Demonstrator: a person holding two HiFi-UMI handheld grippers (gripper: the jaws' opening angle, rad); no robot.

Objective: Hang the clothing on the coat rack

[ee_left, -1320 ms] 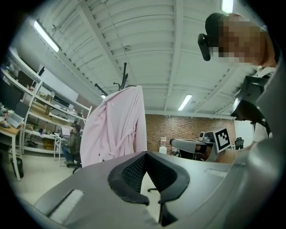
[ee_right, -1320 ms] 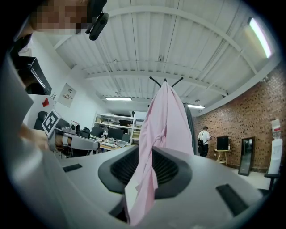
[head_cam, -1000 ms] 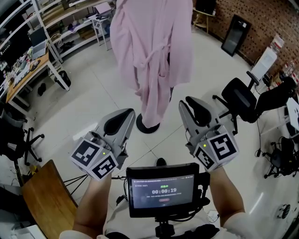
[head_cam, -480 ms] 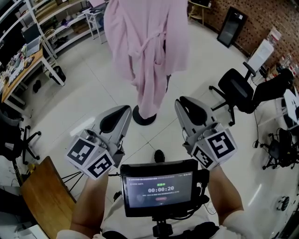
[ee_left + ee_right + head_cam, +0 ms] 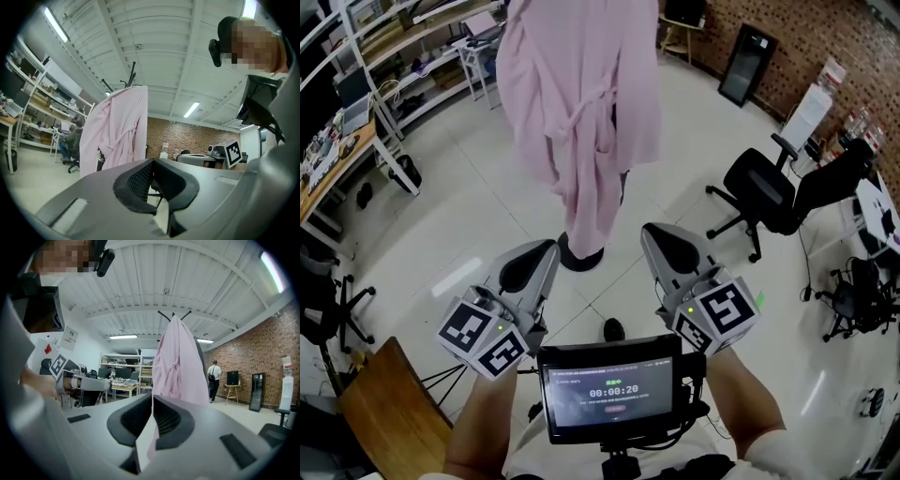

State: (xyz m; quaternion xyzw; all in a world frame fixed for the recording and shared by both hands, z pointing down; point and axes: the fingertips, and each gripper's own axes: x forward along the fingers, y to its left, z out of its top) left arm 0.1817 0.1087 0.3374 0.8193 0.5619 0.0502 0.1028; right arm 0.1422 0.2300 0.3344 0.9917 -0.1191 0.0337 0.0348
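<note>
A long pale-pink fabric robe hangs on the black coat rack. A black office chair stands well right, and nothing is in the way. The left tongs are together and empty. The right tongs have just closed on nothing. Both sit lower in the head view than a second ago.

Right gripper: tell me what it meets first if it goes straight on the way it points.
Probably the pink robe hanging on the coat rack, some way ahead; depth is unclear. The right gripper, jaws just closed, holds nothing.
</note>
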